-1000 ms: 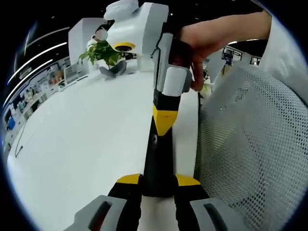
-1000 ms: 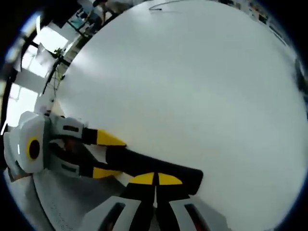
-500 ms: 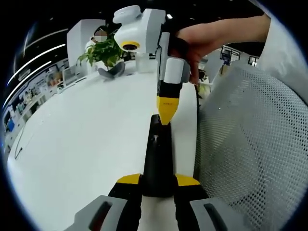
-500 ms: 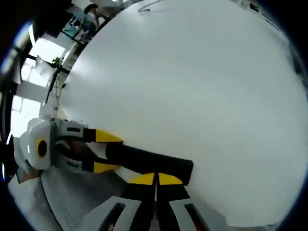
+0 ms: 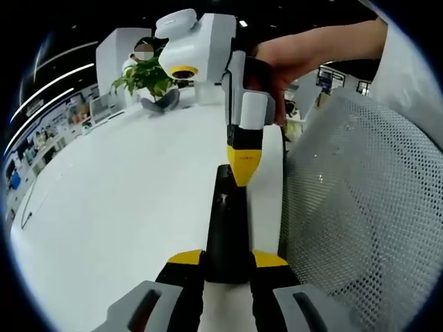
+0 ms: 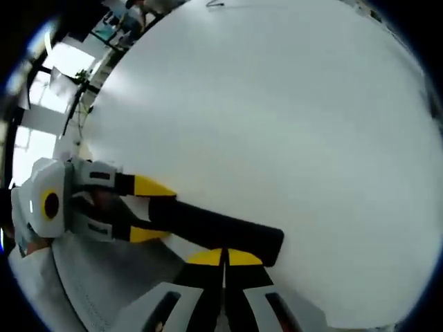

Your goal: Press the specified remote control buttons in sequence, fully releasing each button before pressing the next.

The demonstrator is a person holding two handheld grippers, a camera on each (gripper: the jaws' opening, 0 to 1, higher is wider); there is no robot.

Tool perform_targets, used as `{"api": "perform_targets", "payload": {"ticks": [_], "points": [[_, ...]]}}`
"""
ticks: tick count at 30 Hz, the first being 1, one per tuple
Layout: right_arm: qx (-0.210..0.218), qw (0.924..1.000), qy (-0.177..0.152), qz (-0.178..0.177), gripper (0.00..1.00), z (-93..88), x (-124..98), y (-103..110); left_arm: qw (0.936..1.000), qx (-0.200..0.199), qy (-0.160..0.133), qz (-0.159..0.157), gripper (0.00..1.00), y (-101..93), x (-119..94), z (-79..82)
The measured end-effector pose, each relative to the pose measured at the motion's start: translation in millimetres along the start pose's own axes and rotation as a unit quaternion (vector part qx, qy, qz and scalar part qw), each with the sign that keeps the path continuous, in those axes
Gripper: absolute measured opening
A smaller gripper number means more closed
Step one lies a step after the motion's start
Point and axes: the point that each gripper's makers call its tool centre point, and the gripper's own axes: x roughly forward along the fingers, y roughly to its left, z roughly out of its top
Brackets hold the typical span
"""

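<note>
A long black remote control [image 5: 226,218] lies lengthwise between the yellow-tipped jaws of my left gripper [image 5: 228,258], which is shut on its near end just above the white table [image 5: 124,194]. My right gripper [image 5: 243,169], held by a hand, comes down from the top with its yellow tips shut together over the remote's far end; I cannot tell whether they touch it. In the right gripper view, my shut right gripper [image 6: 223,257] sits at one end of the remote [image 6: 221,228], and the left gripper [image 6: 152,209] clamps the other end.
A grey mesh chair back [image 5: 360,221] stands close along the table's right edge. A potted plant [image 5: 147,75] and a white block [image 5: 118,48] stand at the far end. A thin dark cable [image 5: 26,207] lies at the far left.
The right gripper's shut tips drew back along the remote toward its far end, then came down slightly again. The left gripper keeps its hold on the remote.
</note>
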Motion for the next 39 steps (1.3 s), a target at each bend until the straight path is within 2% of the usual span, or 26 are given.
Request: {"api": "perform_targets", "payload": {"ticks": [8,14,20,26,31,39], "points": [[-0.004,0.9999,0.004,-0.011,0.0,-0.5,1.9,-2.8,1.0,0.0,-0.001,-0.001,0.25,-0.4,-0.1,0.2],[0.018,0.9998,-0.01,0.005,0.0,-1.5,0.6,-4.4,1.0,-0.002,-0.004,-0.002,0.25,-0.2,0.3,0.2],[0.0,0.9998,-0.017,0.011,0.0,-1.1,1.2,-2.8,1.0,-0.002,-0.005,-0.002,0.25,-0.1,0.3,0.2],[-0.032,0.9994,-0.015,-0.005,0.0,-1.6,1.2,-1.2,1.0,0.0,-0.004,-0.004,0.25,0.0,0.3,0.0],[-0.028,0.9994,-0.019,-0.008,0.0,-3.4,0.6,-3.0,1.0,0.002,-0.005,-0.005,0.24,-0.5,0.4,0.0],[-0.039,0.9991,-0.003,-0.019,0.0,-5.6,2.0,-3.5,1.0,0.004,-0.004,-0.005,0.25,-0.8,0.5,-0.2]]}}
